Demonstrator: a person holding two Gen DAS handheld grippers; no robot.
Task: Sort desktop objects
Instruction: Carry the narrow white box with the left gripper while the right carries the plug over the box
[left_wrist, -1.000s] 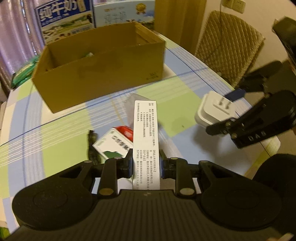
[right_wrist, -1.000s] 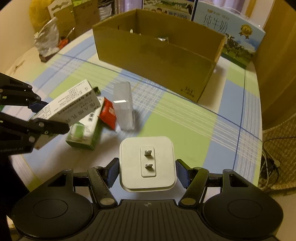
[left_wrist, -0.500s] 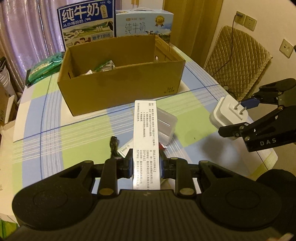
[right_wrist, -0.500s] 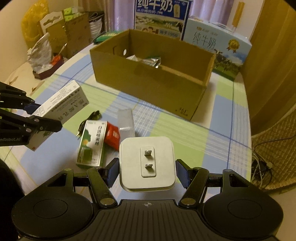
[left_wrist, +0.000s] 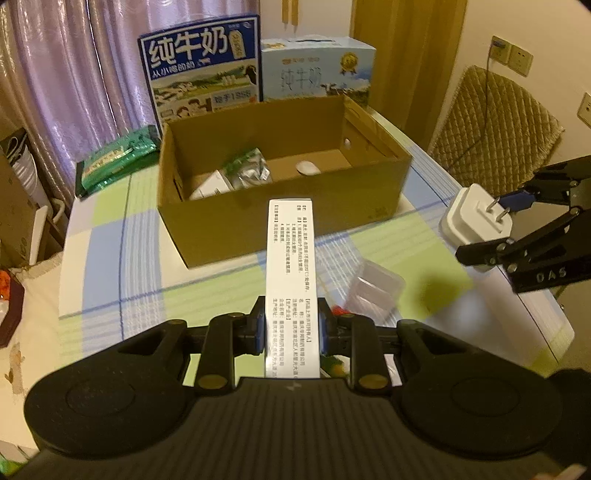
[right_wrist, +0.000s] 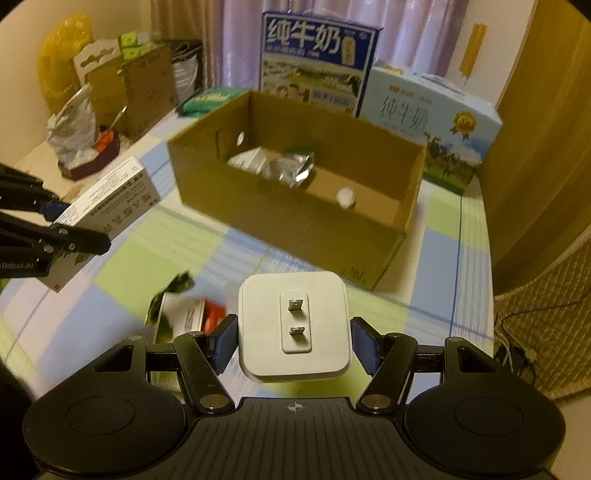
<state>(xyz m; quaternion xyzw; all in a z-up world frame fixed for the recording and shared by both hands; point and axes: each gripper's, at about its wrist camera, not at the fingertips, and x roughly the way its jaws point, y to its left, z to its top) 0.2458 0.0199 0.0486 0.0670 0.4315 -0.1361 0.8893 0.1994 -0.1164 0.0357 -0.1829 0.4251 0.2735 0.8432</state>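
My left gripper (left_wrist: 291, 328) is clamped on a long white medicine box (left_wrist: 291, 273), its printed face up and its far end pointing at the open cardboard box (left_wrist: 280, 218) ahead. My right gripper (right_wrist: 293, 341) is clenched on a white plug adapter (right_wrist: 293, 325), two metal prongs facing the camera — the blue pads press its left and right sides. Both loads are held up off the checked tablecloth (left_wrist: 147, 295), short of the carton. Inside the cardboard box I see a silver foil pouch (right_wrist: 290, 168), a white packet partly under it, and a small white round object (right_wrist: 345, 195) on the floor near the right end. Left on the cloth below my grippers are a clear plastic case (left_wrist: 375, 290) and a green-and-white medicine carton (right_wrist: 177, 321) with something red (right_wrist: 214, 317) just beside it — blurred, so I cannot name it. Behind the cardboard box stand two milk cartons, a dark blue one (left_wrist: 203, 74) and a pale blue one (right_wrist: 432, 125).
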